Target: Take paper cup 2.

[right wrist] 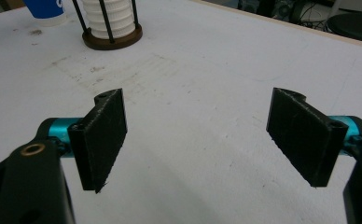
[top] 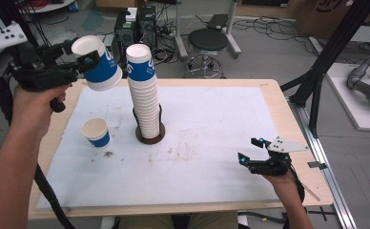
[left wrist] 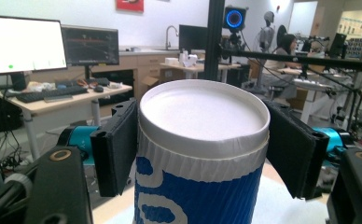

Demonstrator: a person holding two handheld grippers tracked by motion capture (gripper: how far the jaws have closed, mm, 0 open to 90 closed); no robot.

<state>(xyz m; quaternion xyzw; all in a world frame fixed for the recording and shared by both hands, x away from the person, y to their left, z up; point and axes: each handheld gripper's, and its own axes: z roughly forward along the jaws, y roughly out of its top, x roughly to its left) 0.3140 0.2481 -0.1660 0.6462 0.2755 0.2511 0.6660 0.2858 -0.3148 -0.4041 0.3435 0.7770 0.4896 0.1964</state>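
Left tool (top: 85, 59) is clamped on a paper cup (top: 98, 64), flat black pads pressing both sides just under the base; the cup is held up in the air, tilted, above the bench's left rear corner. In the left gripper view the cup (left wrist: 202, 154) shows a recessed white bottom, a ribbed white band and a ribbed blue sleeve with white lettering. A tall stack of like cups (top: 144, 90) stands inverted in a dark round holder with thin upright rods (top: 150, 133). A single cup (top: 96, 132) sits mouth-up to the left of the holder, apart from it. Right tool (top: 251, 150) rests low at the bench's right front, jaws spread wide with nothing between. Bench (top: 273, 102) is pale wood under a scuffed, stained white sheet (top: 211, 143). Behind it: grey floor, a black stool (top: 207, 45), tangled cables.
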